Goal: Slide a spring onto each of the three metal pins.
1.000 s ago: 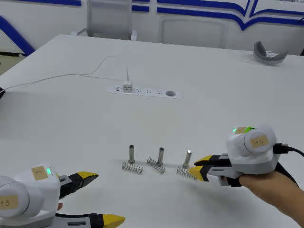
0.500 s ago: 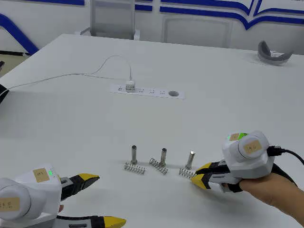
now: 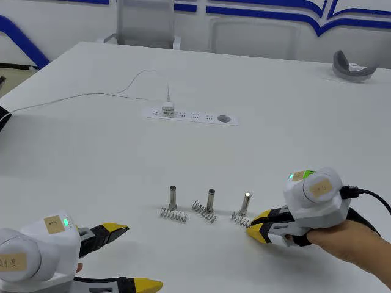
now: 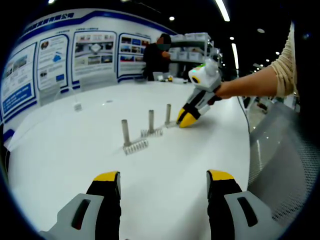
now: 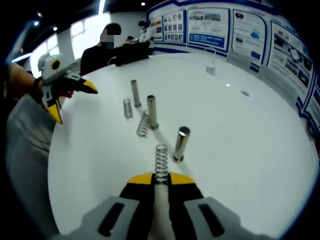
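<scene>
Your right gripper (image 5: 159, 179) has its yellow tips pressed together on the near end of the right spring (image 5: 161, 161). That spring lies flat on the white table (image 5: 245, 150) and runs straight away from the jaws. The right pin (image 5: 181, 144) stands upright just beside it, with its shaft bare.

In the head view, the same gripper sits low over the table with your hand behind it. The middle pin (image 3: 211, 199) and the left pin (image 3: 173, 196) stand upright in a row with the right one. The middle spring (image 3: 203, 212) lies slanted at the foot of its pin. The left spring (image 3: 172, 214) lies crosswise in front of its pin. All three springs are on the table, none on a pin.

Your left gripper (image 4: 164, 182) has its jaws spread wide with nothing between them, and it is well apart from the pins. Farther back on the table lies a power strip (image 3: 190, 116) with a white plug and a thin cable (image 3: 91, 95).
</scene>
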`<state>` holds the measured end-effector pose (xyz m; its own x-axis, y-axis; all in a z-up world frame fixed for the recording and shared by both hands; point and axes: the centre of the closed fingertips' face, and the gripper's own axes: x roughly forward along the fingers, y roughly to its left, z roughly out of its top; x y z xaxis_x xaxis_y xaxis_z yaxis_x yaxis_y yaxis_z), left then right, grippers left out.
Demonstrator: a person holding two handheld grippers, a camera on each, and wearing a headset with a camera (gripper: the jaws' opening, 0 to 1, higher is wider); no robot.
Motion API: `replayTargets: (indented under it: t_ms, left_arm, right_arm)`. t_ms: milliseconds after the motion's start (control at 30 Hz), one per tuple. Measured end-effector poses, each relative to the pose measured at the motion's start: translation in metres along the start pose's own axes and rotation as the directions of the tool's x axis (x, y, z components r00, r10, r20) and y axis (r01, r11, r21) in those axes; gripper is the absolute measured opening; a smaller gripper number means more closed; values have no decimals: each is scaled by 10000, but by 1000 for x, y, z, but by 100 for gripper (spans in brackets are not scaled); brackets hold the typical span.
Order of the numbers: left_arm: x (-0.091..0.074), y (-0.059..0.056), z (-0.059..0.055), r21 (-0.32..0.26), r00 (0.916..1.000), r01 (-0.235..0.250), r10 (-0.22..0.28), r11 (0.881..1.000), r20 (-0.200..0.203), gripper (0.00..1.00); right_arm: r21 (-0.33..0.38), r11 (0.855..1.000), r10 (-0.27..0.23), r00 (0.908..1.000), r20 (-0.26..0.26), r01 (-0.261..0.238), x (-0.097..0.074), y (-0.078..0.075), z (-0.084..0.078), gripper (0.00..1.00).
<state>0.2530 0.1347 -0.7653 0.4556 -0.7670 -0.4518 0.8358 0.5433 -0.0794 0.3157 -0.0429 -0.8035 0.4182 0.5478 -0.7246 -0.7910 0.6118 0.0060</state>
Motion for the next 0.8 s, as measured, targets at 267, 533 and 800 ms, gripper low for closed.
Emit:
replayTargets:
  t_ms: [267,533,800]
  left_arm:
    - [4,-5,4,195,9998,204,-204,9996,27,70]
    - [9,-12,10,432,9986,533,-535,9976,31,67]
    - [19,-18,17,739,9957,926,-927,9930,-15,63]
  right_arm:
    - [-341,9994,-55,9999,-96,52,-5,4,4,11]
    - [-703,9972,267,9996,-109,-274,-13,19,9,11]
    - [-1249,9888,792,9966,-236,-815,-18,40,17,11]
